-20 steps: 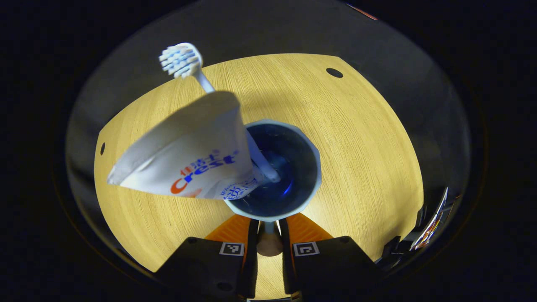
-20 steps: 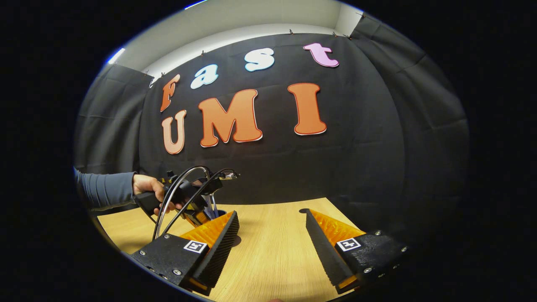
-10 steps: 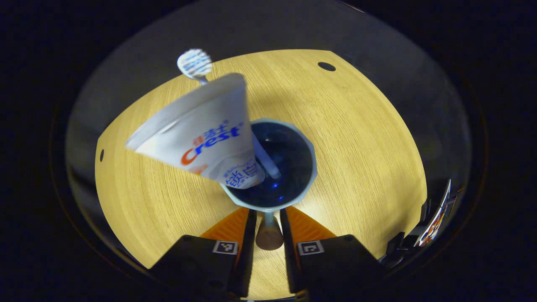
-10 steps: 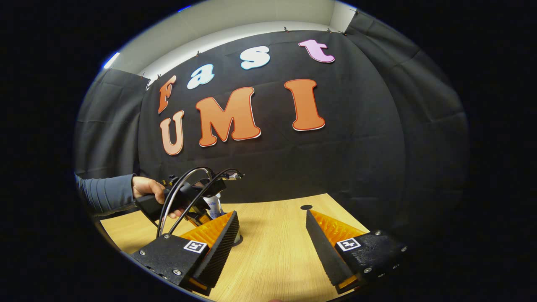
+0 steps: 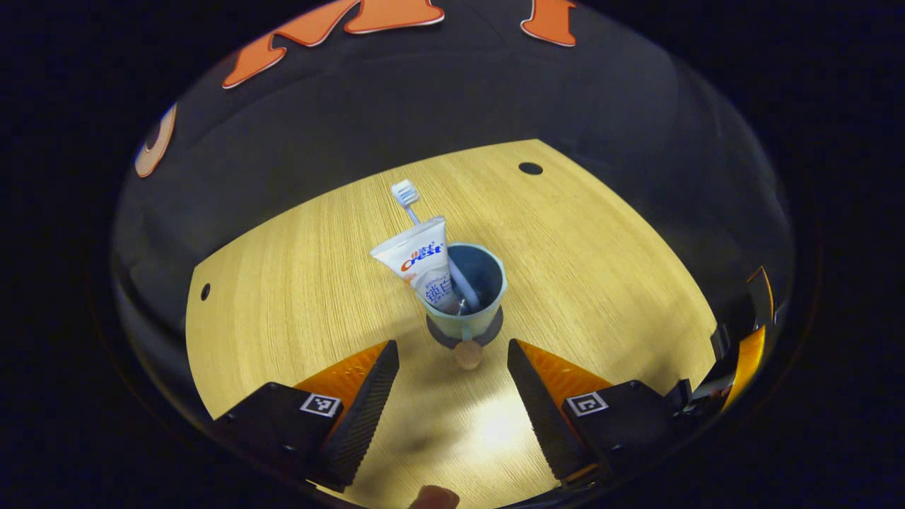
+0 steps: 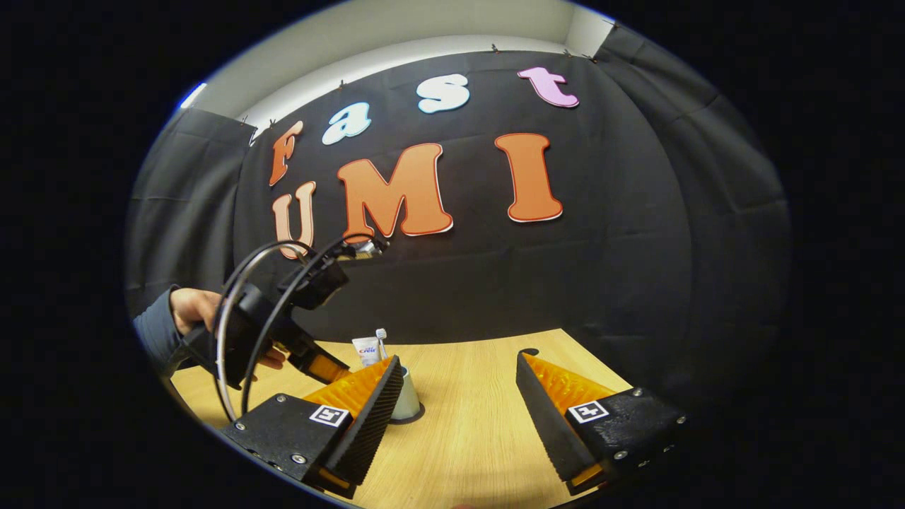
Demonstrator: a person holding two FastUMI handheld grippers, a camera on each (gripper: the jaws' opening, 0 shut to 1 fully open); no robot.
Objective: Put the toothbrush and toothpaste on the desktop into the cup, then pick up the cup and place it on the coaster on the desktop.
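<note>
A light blue cup (image 5: 475,319) stands upright on a dark round coaster (image 5: 495,326) in the middle of the wooden desktop. A white toothpaste tube (image 5: 421,263) and a white toothbrush (image 5: 406,194) lean out of it, bristles up. The cup's tan handle (image 5: 468,353) points toward my left gripper (image 5: 451,348), which is open and hangs back from the cup, touching nothing. In the right gripper view the cup (image 6: 409,400) sits partly behind a finger of my open right gripper (image 6: 458,360), with the toothpaste (image 6: 366,349) and the toothbrush (image 6: 381,334) above it. The left gripper (image 6: 316,363) hovers to the cup's left.
The wooden desktop (image 5: 601,268) has small dark holes near its far corner (image 5: 530,168) and left edge (image 5: 205,291). A hand (image 6: 189,311) with a sleeve holds the left gripper, cables looping over it. Black cloth walls close the booth behind the table.
My left gripper has opened, let go of the cup's handle and drawn back and upward. The cup now stands on the coaster. The right gripper has barely moved.
</note>
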